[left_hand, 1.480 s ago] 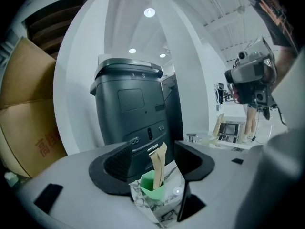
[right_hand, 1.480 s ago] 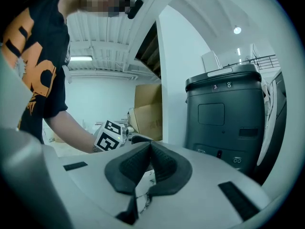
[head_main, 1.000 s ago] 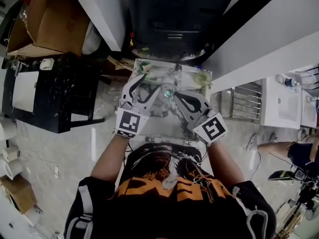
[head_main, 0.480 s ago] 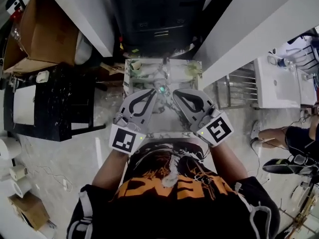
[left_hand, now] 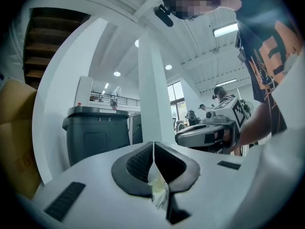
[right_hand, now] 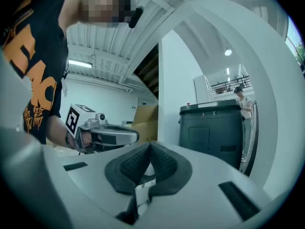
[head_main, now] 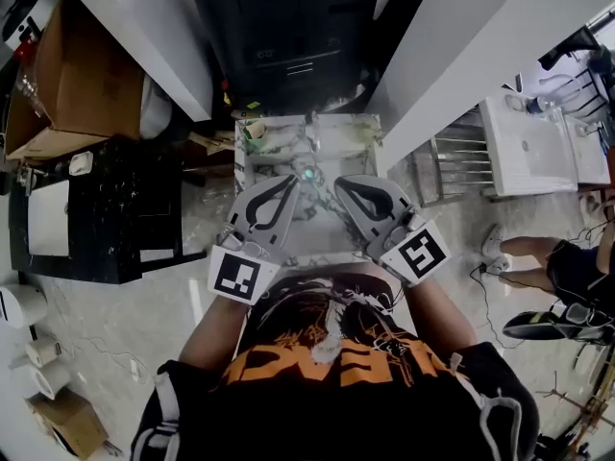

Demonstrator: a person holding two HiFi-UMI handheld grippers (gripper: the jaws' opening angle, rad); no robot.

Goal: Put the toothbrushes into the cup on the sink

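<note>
Left gripper [head_main: 293,179] and right gripper [head_main: 338,182] side by side, fingers [left_hand: 138,166] pressed together.

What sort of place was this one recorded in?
Probably a big indoor hall set up as a test space, not a real bathroom: the marble-look sink stands on open floor, a cardboard box and another white sink unit nearby, a white pillar under a high ceiling.

Cardboard box [head_main: 67,75] upper left, above black table [head_main: 115,200]; paper rolls [head_main: 19,305] on floor, lower left; metal rack [head_main: 452,166] and white basin [head_main: 524,147] at right; dark bin [right_hand: 212,128] just beside white pillar [right_hand: 169,94].
</note>
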